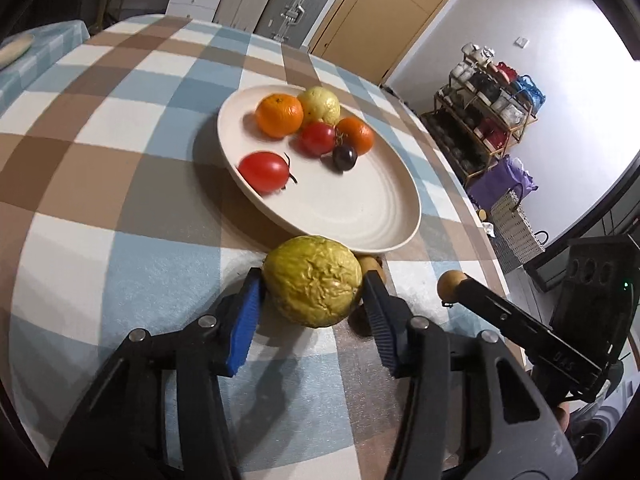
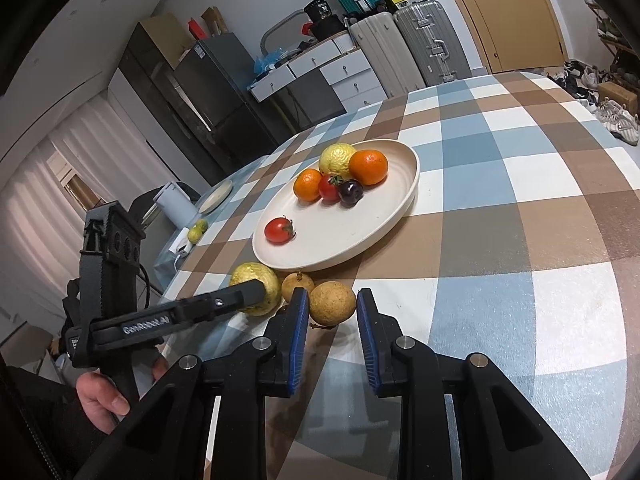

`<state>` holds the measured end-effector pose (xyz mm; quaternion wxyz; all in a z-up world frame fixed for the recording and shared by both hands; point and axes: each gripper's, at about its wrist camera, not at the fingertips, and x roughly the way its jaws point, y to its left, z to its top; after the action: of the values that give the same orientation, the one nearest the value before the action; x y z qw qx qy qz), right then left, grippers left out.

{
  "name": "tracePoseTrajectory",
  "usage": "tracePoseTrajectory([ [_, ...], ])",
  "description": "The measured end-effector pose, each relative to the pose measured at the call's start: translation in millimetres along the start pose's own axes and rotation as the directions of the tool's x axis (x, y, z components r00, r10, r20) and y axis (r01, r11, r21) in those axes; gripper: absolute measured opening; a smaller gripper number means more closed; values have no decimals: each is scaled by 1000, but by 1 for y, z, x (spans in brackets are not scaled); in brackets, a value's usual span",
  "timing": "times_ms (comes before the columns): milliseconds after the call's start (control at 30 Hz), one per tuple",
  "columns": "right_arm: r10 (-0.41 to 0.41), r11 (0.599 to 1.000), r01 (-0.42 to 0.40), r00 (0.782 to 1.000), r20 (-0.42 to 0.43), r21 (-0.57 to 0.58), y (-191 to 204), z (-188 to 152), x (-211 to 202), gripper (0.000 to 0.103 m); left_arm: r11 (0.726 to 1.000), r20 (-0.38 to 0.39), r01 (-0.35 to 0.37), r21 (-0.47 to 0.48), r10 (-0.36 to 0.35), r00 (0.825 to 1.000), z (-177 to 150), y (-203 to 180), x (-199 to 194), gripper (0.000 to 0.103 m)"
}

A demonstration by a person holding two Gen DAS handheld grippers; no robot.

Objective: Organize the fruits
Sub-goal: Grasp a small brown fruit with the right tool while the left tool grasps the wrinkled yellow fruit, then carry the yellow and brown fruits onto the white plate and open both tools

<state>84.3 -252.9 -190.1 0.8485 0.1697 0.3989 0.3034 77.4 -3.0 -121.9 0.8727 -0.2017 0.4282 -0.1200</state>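
Observation:
A wrinkled yellow-green fruit [image 1: 312, 280] rests on the checked tablecloth just in front of the cream plate [image 1: 400, 236]. My left gripper [image 1: 312, 282] is shut on it, one pad against each side. On the plate [image 2: 414, 184] lie two oranges [image 1: 279, 115], a second yellow fruit [image 1: 320, 104], two tomatoes [image 1: 264, 172] and a dark plum [image 1: 345, 157]. My right gripper [image 2: 332, 302] is shut on a round brown fruit [image 2: 332, 303]. A second brown fruit [image 2: 298, 286] sits between the two held fruits, close to the plate's rim.
The table edge runs down the right of the left wrist view, with a shoe rack [image 1: 488, 120] and bags [image 1: 504, 184] beyond it. Far left in the right wrist view stand a kettle [image 2: 174, 204], a small plate [image 2: 216, 196] and another yellow fruit [image 2: 198, 230].

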Motion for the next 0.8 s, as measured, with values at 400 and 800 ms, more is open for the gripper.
tracePoseTrajectory([
  [400,-9,1000,8,1000,-17,-14,9,3,9,25,1000,49,6,24,-8,999,5,3,-23,47],
  [800,38,996,-38,999,1,-75,31,35,27,25,998,129,-16,54,9,992,40,4,-44,47],
])
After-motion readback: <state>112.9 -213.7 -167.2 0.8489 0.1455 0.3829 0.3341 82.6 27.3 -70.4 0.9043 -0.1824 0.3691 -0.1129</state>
